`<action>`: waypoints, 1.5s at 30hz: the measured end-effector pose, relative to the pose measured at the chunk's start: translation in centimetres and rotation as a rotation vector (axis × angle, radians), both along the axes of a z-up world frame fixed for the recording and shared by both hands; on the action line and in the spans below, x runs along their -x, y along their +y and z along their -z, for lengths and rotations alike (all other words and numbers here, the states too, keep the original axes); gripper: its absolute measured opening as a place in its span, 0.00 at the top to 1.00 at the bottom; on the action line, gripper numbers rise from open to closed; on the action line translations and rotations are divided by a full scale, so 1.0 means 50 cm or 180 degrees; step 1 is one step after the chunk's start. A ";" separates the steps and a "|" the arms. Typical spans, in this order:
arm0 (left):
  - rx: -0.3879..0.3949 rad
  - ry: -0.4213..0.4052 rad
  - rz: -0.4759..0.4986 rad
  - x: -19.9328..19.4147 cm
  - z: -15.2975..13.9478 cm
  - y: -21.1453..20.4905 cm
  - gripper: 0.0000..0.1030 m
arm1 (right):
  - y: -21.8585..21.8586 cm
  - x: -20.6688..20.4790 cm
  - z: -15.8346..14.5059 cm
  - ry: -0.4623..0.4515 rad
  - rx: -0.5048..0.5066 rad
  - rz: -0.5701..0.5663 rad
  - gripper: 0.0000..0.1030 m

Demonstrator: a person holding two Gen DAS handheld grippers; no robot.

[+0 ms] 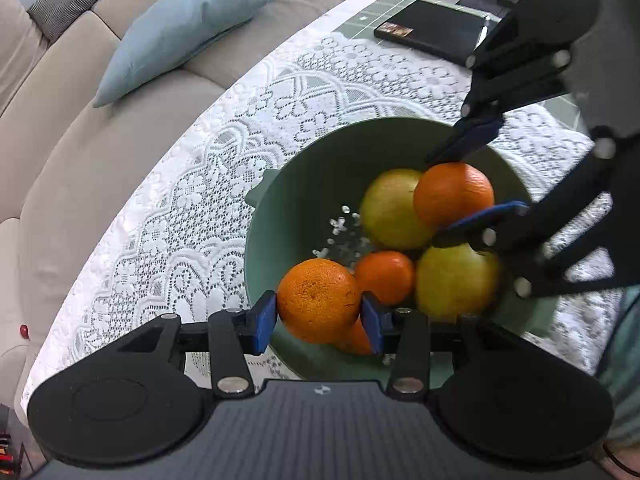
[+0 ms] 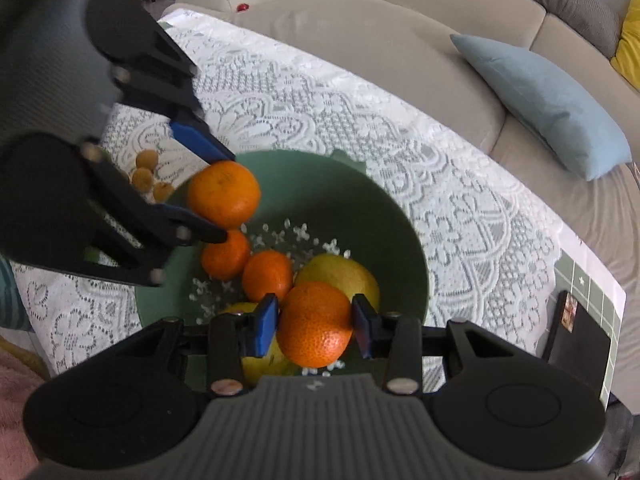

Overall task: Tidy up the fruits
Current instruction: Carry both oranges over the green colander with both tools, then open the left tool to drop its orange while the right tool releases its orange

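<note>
Fruits fill a green bowl [image 1: 304, 176] that stands on the lace cloth [image 1: 224, 152] covering the bench. The left tool [image 1: 319, 322] is clamped on an orange [image 1: 318, 300], its two blue pads pressed to either side of the fruit just above the bowl's near rim. The right tool [image 2: 314, 326] is likewise clamped on a second orange [image 2: 314, 324], held over the far side of the pile. In the left wrist view this second orange [image 1: 454, 194] sits above two yellow-green apples [image 1: 390, 210], one behind it and one below, with a smaller orange [image 1: 384, 278] lying between them in the bowl. The bowl bottom is pierced with small flower-shaped holes. In the right wrist view a few small brown fruits [image 2: 146, 178] lie on the cloth just beside the bowl. A black box [image 1: 436, 32] rests at the bench's far end, and a beige sofa [image 1: 80, 128] with a blue cushion [image 1: 184, 24] runs beside the bench.
</note>
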State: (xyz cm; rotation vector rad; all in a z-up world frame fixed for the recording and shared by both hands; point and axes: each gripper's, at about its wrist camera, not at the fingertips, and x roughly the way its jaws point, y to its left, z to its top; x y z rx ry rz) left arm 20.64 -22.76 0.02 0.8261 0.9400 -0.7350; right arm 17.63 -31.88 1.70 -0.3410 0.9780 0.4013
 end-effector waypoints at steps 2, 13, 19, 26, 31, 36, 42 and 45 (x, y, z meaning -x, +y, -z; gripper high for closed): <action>-0.0020 0.0059 -0.0018 -0.008 0.012 -0.001 0.51 | 0.005 -0.007 0.000 -0.0005 0.0023 -0.0042 0.64; -0.0218 0.0091 0.0191 -0.024 0.047 -0.011 0.50 | -0.010 -0.047 0.000 -0.0083 -0.0102 -0.0085 0.63; -0.0224 0.0110 0.0228 -0.028 0.052 -0.008 0.50 | 0.008 -0.064 0.004 -0.0170 -0.0208 -0.0167 0.63; -0.0222 0.0095 0.0215 -0.027 0.053 -0.009 0.45 | 0.016 -0.085 0.021 -0.0163 -0.0319 -0.0174 0.63; -0.0204 0.0122 0.0223 -0.023 0.049 -0.005 0.40 | 0.020 -0.093 0.029 -0.0134 -0.0329 -0.0173 0.63; -0.0216 0.0089 0.0273 -0.010 0.041 -0.002 0.34 | 0.018 -0.094 0.035 -0.0093 -0.0346 -0.0130 0.63; -0.0207 0.0082 0.0274 0.007 0.032 0.009 0.34 | 0.014 -0.105 0.039 -0.0055 -0.0372 -0.0083 0.63; -0.0170 0.0127 0.0251 0.009 0.029 0.018 0.34 | 0.011 -0.105 0.034 -0.0091 -0.0401 -0.0072 0.62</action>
